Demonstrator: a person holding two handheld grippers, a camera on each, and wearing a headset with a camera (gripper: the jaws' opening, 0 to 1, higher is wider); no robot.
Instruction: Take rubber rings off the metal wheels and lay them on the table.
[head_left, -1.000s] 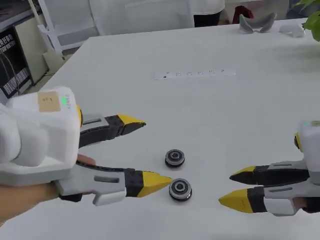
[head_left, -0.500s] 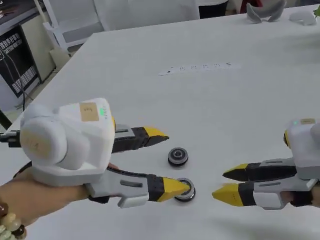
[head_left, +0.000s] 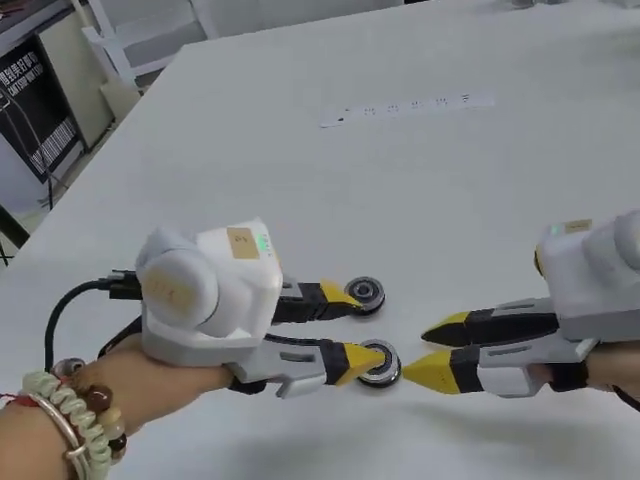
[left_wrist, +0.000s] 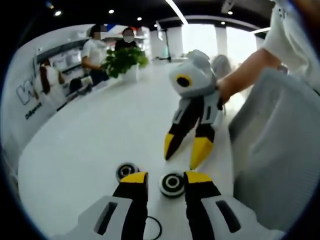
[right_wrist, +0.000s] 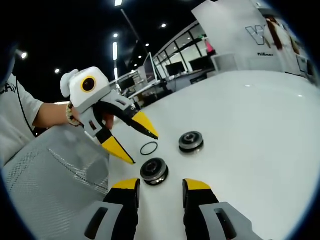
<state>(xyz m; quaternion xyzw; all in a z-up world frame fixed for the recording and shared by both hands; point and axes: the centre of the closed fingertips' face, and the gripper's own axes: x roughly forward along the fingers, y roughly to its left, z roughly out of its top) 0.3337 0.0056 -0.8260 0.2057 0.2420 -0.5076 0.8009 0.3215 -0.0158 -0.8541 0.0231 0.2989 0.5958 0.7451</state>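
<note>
Two small metal wheels lie on the white table (head_left: 300, 180). The near wheel (head_left: 382, 363) (left_wrist: 172, 184) (right_wrist: 154, 171) sits just ahead of my left gripper (head_left: 358, 328) (left_wrist: 160, 181), between its open yellow tips. The far wheel (head_left: 366, 292) (left_wrist: 127, 171) (right_wrist: 191, 141) lies beside that gripper's other jaw. A loose black rubber ring (left_wrist: 150, 228) (right_wrist: 148, 148) lies flat on the table under the left gripper. My right gripper (head_left: 430, 348) (right_wrist: 161, 186) faces the near wheel from the opposite side, open and holding nothing, a short gap from it.
A white power strip (head_left: 410, 106) lies further back on the table. A cable (head_left: 70, 300) trails from the left gripper toward the table's left edge. People and a potted plant (left_wrist: 124, 59) stand beyond the far end.
My left gripper has moved forward until its tips reach the two wheels. The right gripper has come in closer to the near wheel. The wheels have stayed where they were.
</note>
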